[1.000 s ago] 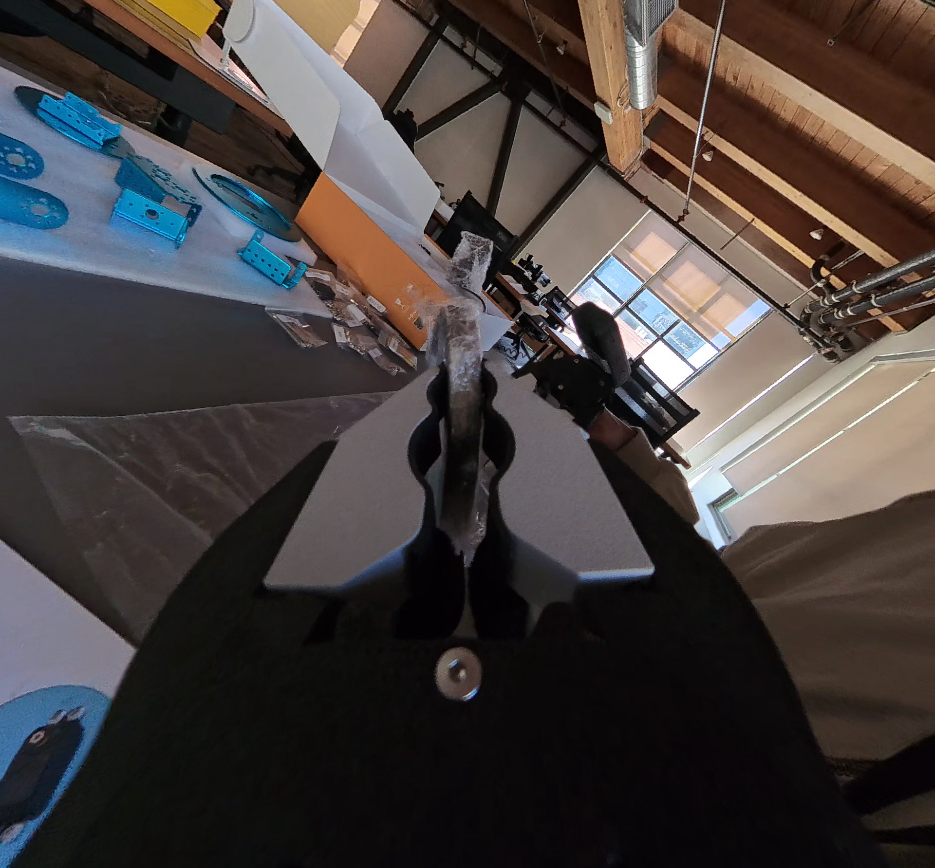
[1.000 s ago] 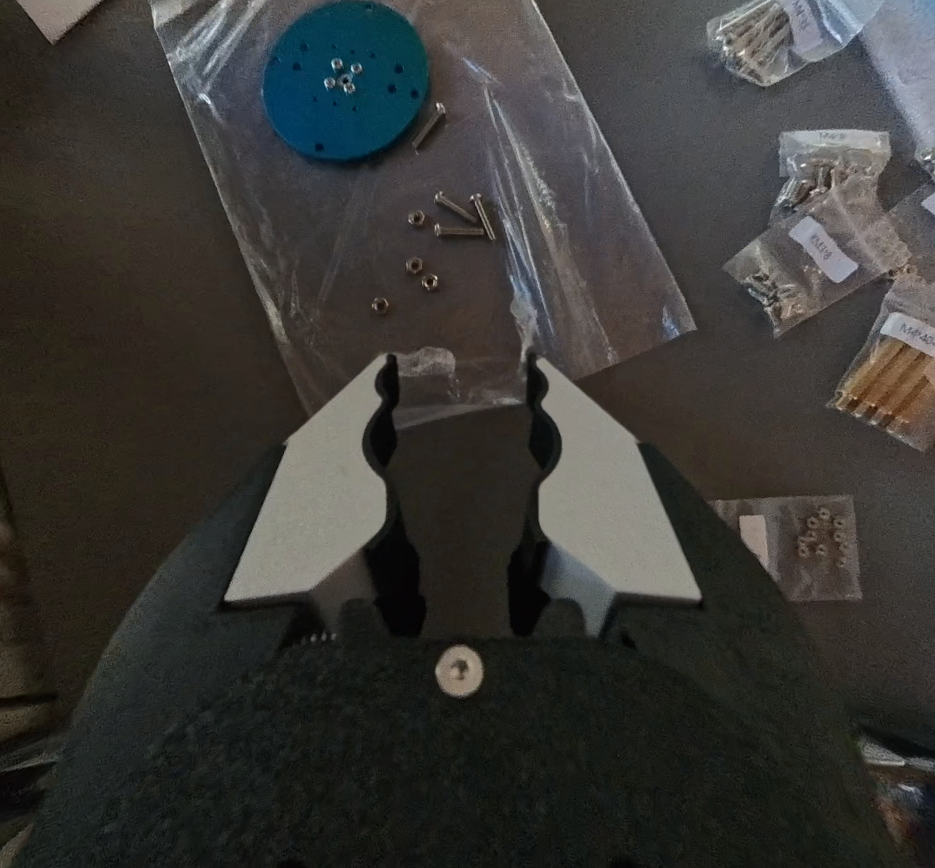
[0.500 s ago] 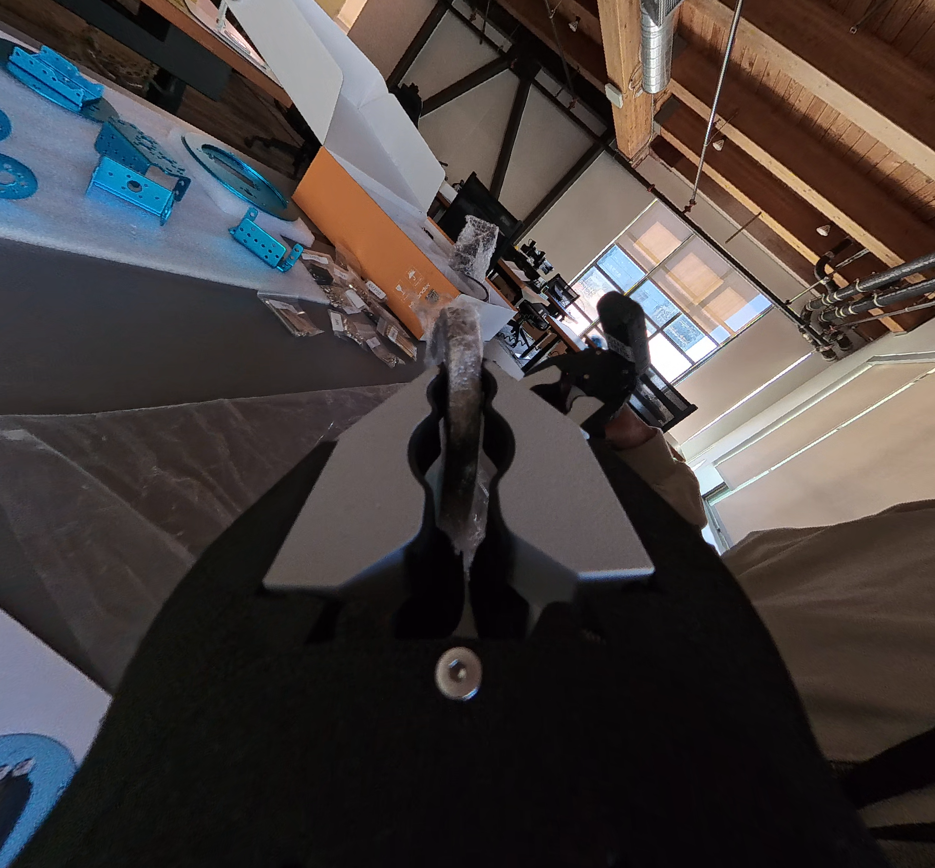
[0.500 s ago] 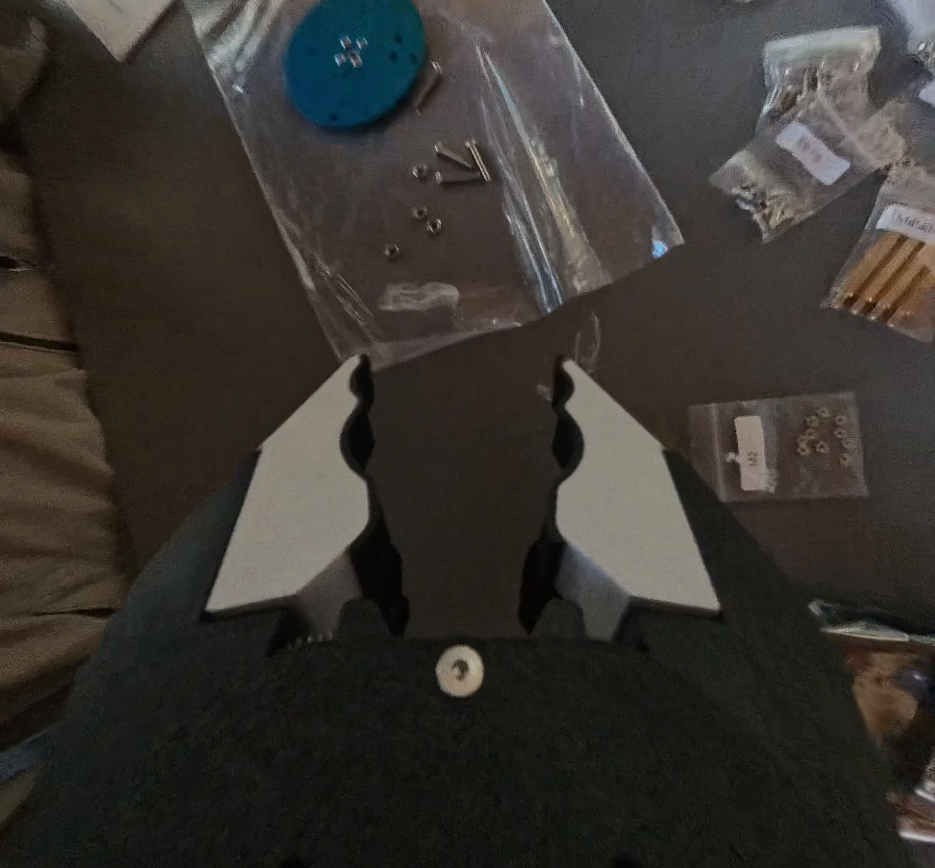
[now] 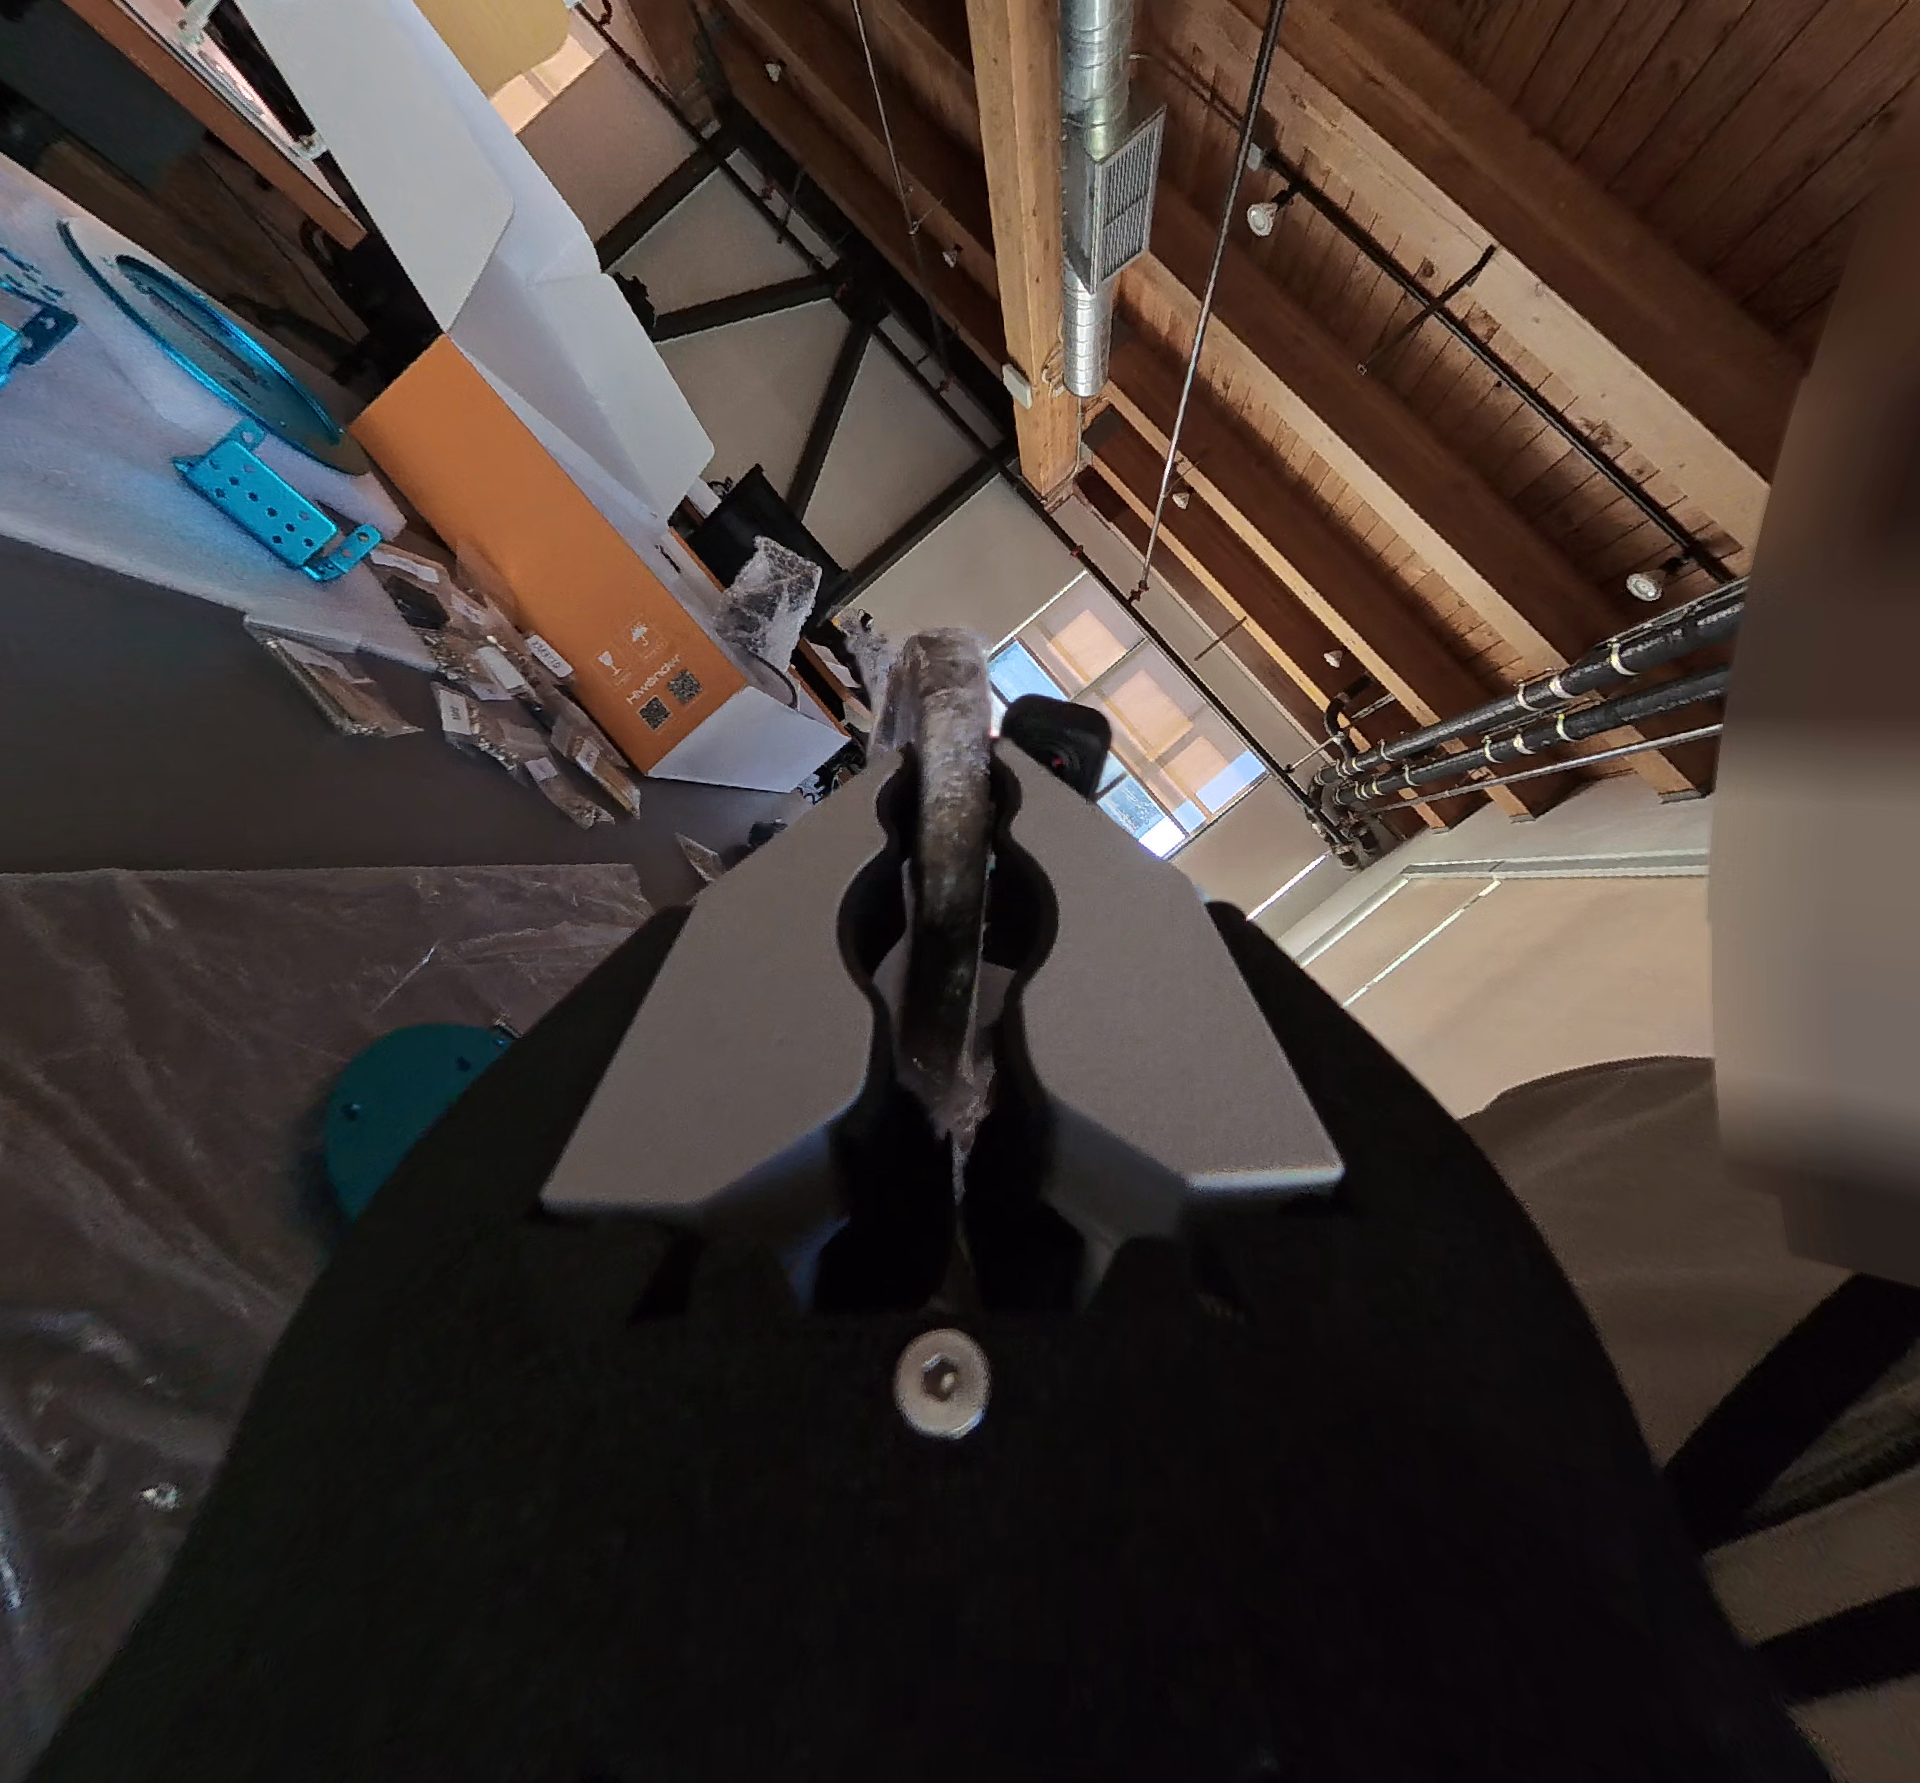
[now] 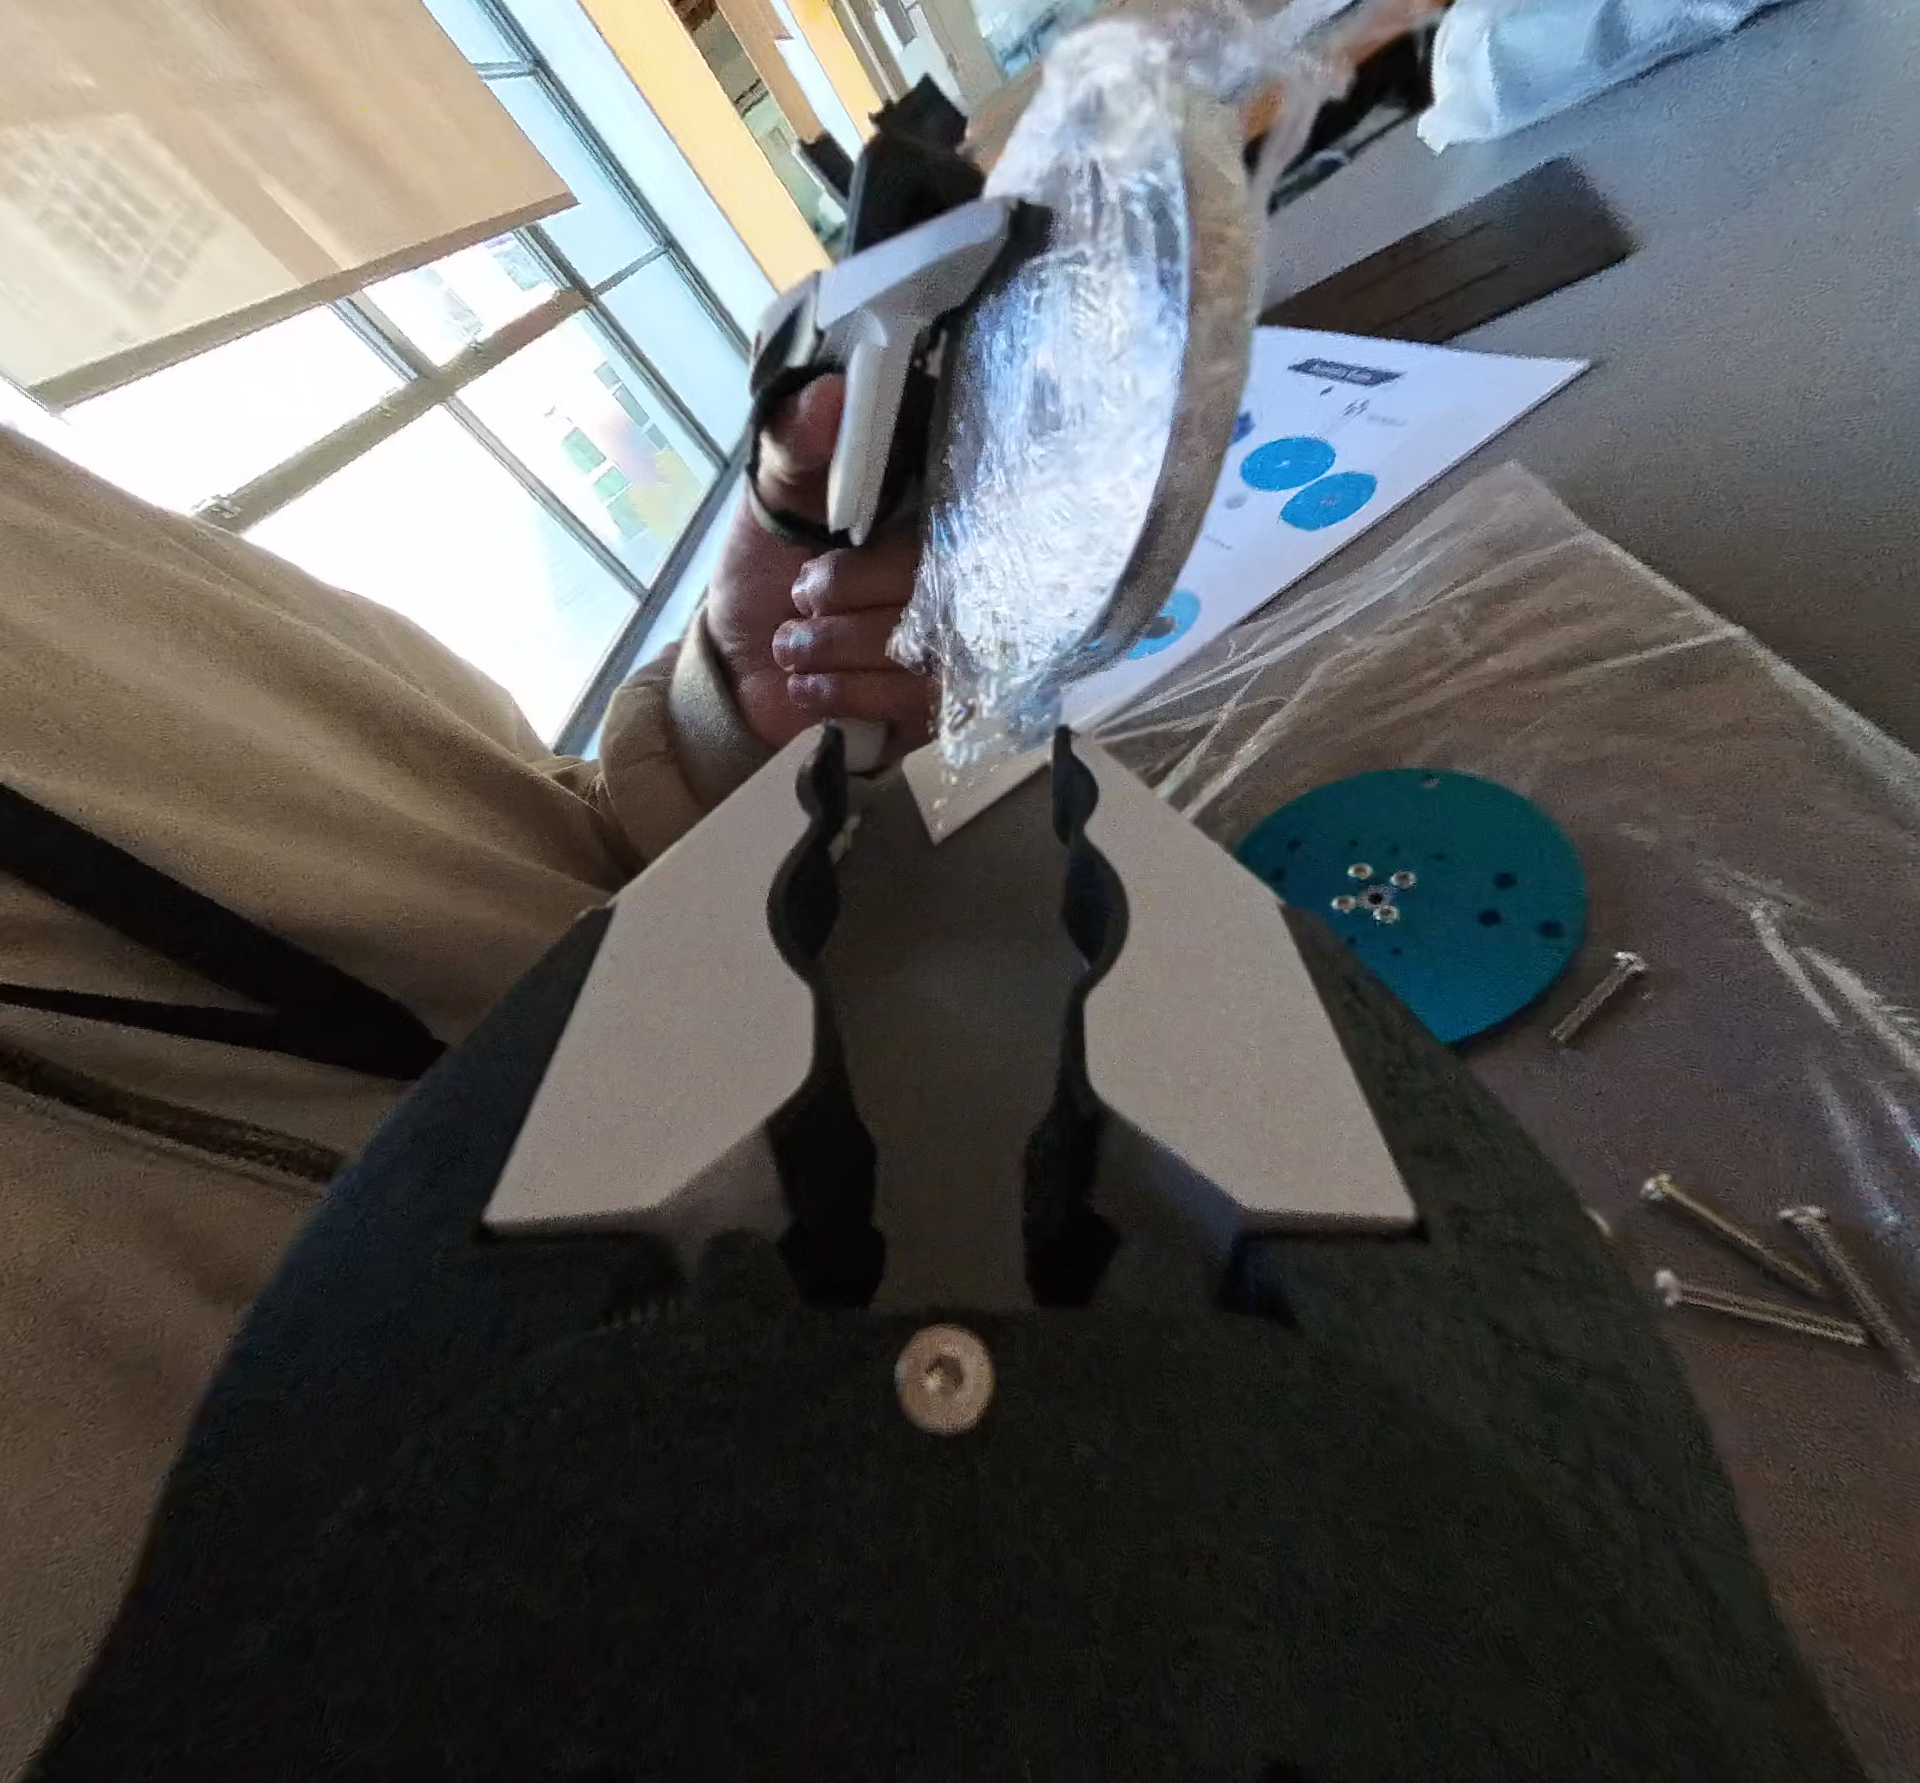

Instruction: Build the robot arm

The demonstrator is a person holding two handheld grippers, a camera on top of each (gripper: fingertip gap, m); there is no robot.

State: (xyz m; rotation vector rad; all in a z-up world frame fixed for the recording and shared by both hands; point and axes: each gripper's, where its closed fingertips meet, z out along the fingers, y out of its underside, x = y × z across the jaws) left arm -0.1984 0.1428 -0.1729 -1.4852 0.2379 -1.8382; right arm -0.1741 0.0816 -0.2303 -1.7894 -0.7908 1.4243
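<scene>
the left gripper [image 5: 948,777] is clamped on the rim of a plastic-wrapped ring [image 6: 1081,403], lifted edge-on above the table, likely to keep its wrapping reachable. the right gripper [image 6: 940,746] gapes empty just beneath it, near the blue disc [image 6: 1418,912] on the clear bag [image 6: 1621,653].

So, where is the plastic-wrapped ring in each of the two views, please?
Left wrist view: the plastic-wrapped ring is at centre, seen edge-on, clamped between the left tongs.
Right wrist view: it is at upper centre, seen broadside and tilted, held up above the open right tongs.
Shared landmark: the blue disc lying on the clear plastic sheet.
</scene>
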